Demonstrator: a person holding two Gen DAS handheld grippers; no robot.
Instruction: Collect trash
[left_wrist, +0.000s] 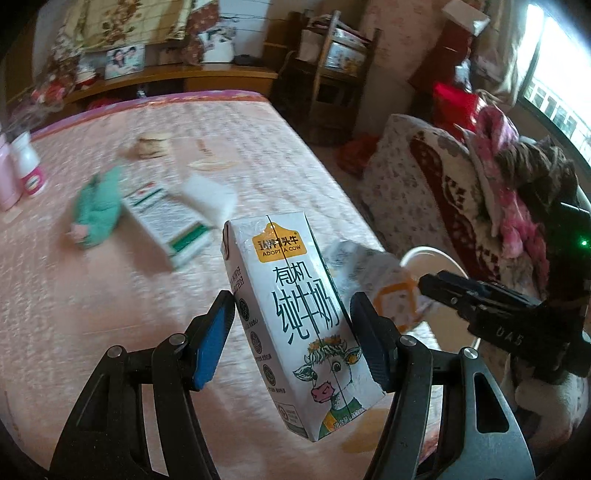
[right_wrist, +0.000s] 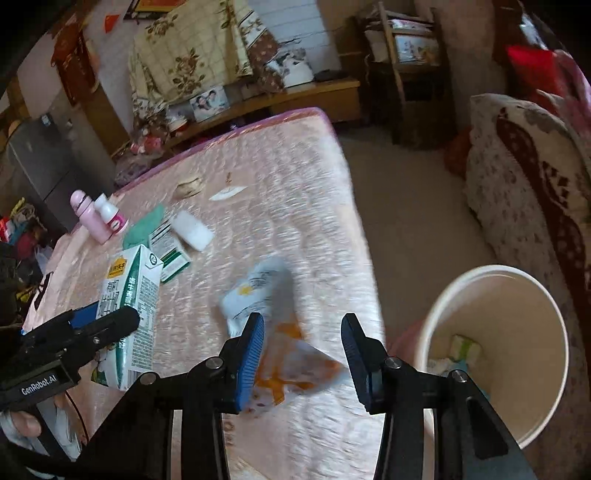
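Note:
A white milk carton (left_wrist: 295, 314) with a cartoon cow stands tilted above the pink bed, and my left gripper (left_wrist: 291, 297) is shut on it, one blue pad on each side. The right wrist view shows the same carton (right_wrist: 129, 295) in that gripper (right_wrist: 110, 314) at the left. A crinkled white-and-orange wrapper (right_wrist: 280, 332) near the bed's right edge fills the gap between the pads of my right gripper (right_wrist: 303, 319), which is shut on it. In the left wrist view the wrapper (left_wrist: 384, 284) sits at the right gripper's tip (left_wrist: 428, 286). Beside the bed stands a white paper bin (right_wrist: 495, 267) holding some scraps.
On the bed (left_wrist: 92, 314) lie a green-and-white box (left_wrist: 166, 221), a white wad (left_wrist: 210, 199), a green cloth (left_wrist: 99, 210) and, at the left edge, small bottles (left_wrist: 29, 170). A patterned armchair (left_wrist: 443, 177) stands right of the bin. A hand (right_wrist: 22, 424) holds the left tool.

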